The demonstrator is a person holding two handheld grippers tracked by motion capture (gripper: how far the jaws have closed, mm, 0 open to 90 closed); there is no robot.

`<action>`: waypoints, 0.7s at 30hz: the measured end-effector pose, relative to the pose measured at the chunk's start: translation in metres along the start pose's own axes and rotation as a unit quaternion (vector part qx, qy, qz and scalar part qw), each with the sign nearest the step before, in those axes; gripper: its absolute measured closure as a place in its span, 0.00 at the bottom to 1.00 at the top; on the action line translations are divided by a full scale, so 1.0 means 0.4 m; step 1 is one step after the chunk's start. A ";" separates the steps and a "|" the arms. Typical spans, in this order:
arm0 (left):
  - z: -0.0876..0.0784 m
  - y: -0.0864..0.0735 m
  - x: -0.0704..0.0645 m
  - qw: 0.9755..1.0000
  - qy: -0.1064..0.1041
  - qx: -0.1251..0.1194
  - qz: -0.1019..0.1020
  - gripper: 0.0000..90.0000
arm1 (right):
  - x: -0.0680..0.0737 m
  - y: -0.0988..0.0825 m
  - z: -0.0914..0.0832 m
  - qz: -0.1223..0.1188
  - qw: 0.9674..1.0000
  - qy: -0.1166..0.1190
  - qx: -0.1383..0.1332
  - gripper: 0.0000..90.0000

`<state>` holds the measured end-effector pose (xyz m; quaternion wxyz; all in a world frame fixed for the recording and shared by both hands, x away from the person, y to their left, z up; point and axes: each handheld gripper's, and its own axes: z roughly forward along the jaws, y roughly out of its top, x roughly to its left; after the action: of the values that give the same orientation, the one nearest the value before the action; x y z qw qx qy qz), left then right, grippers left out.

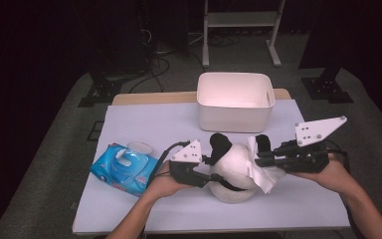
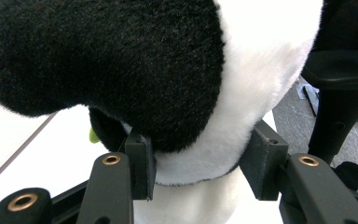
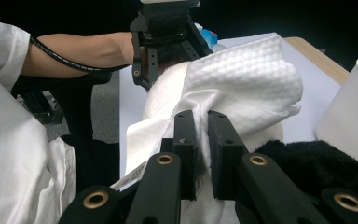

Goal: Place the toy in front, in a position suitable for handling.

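Wiping the plush panda — two hand-held grippers working it.

Left hand-held gripper (image 1: 210, 162) is clamping the panda toy (image 1: 234, 167) mid-counter (image 1: 144, 124); right hand-held gripper (image 3: 202, 122), jaws nearly closed, is pinching a white wipe (image 3: 242, 79) — draped directly ahead over the toy's right flank.

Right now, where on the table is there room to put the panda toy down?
Bare room lies on the pale lilac table top, bordered by the white plastic bin and the blue wet-wipe pack. The front right corner is free too. The middle is crowded: the black-and-white plush panda, the white wipe cloth and both grippers.
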<state>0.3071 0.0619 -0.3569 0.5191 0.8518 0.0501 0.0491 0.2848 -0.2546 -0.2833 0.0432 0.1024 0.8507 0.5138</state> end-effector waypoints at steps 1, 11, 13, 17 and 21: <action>0.001 0.002 -0.001 1.000 0.000 0.001 0.001 0.58 | 0.000 0.001 -0.001 -0.002 1.000 -0.001 -0.001 0.91; 0.001 0.006 -0.007 1.000 0.001 0.006 0.011 0.57 | 0.017 0.084 0.063 -0.051 0.999 0.011 0.008 0.91; -0.002 0.002 -0.006 1.000 0.001 0.006 0.009 0.57 | 0.022 0.086 0.075 -0.059 0.998 0.009 0.021 0.91; -0.002 0.001 -0.006 1.000 0.001 0.006 0.008 0.57 | 0.022 0.065 0.058 -0.053 0.998 -0.002 0.023 0.91; 0.002 0.003 -0.007 1.000 0.002 0.002 0.008 0.57 | 0.023 0.035 0.025 -0.042 0.999 -0.015 0.023 0.91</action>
<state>0.3045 0.0603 -0.3563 0.5168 0.8532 0.0447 0.0549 0.2795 -0.2376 -0.2754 0.0754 0.0754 0.8648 0.4906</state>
